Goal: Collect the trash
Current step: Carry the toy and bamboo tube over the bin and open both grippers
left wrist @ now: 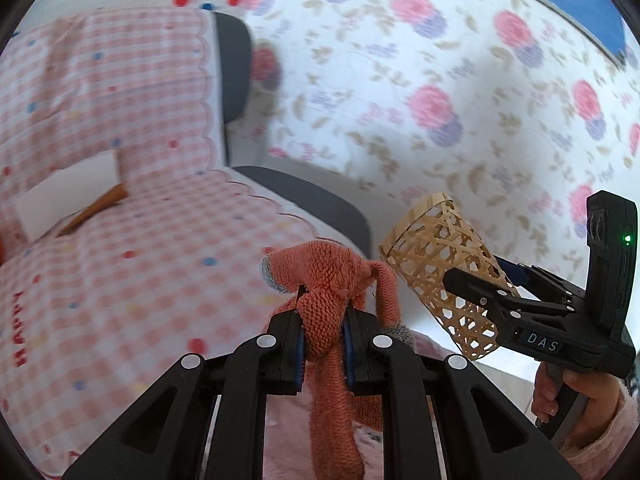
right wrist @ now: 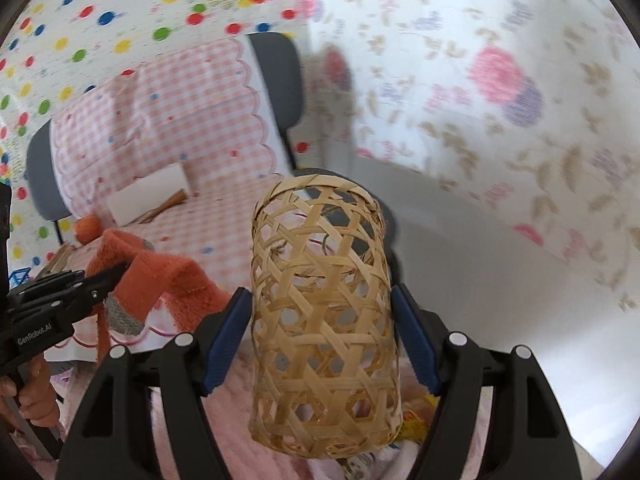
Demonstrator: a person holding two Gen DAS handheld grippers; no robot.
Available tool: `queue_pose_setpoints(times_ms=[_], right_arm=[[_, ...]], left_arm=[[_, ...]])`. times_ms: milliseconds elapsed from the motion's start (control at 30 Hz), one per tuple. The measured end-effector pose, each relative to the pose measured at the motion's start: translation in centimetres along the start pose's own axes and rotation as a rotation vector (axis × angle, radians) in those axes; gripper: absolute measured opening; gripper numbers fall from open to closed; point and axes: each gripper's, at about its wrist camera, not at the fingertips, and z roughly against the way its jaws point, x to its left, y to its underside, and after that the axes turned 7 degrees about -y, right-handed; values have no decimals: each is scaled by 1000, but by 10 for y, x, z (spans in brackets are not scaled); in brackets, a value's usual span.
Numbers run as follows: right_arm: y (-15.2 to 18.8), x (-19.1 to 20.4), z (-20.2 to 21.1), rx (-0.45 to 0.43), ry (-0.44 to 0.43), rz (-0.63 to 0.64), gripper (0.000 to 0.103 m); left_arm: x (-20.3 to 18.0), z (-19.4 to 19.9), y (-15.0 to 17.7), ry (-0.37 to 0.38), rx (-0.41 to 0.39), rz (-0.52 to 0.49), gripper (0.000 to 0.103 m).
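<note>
Left gripper [left wrist: 323,334] was clamped on an orange knitted glove [left wrist: 328,280], pads squeezing the bunched middle so the fingers flopped forward and the cuff hung down below the jaws. Right gripper [right wrist: 322,316] was shut on a woven bamboo basket [right wrist: 322,304], blue pads pressed on its two sides, jaws standing wide because the basket is wide. Basket mouth tilted away and up, toward the glove side; my read is it was held as the bin, open end kept free so the glove could go in. Glove looked like the trash item here, held just beside the basket rim, not yet inside.

Both were carried in the air over a chair [left wrist: 234,80] draped in a pink checked cover [left wrist: 120,120]. Frames were motion-blurred.

View differences: left wrist view showed the glove grip close up, plus the right gripper from the side with a person's hand [left wrist: 568,396] on its handle and a green light on its body. It showed the basket only partly, from outside. Right wrist view showed the basket lengthwise, bottom nearest the camera, and whether anything lay inside could not be told. It also showed a white box [right wrist: 148,196] with brown sticks on the seat, a small orange ball [right wrist: 87,228], and a dotted cloth [right wrist: 100,20] behind the chair. Floral fabric [right wrist: 500,80] filled the right side in both.
</note>
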Motion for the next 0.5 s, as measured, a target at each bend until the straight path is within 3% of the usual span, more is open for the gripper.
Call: queue_pose_setpoints(times_ms=[267, 500], right_arm=[[25, -30, 27, 5, 106, -36, 71], [42, -57, 32, 33, 145, -99, 71]], left_arm=[[-55, -24, 8, 105, 25, -91, 15], [-88, -52, 12, 162, 82, -148, 16]])
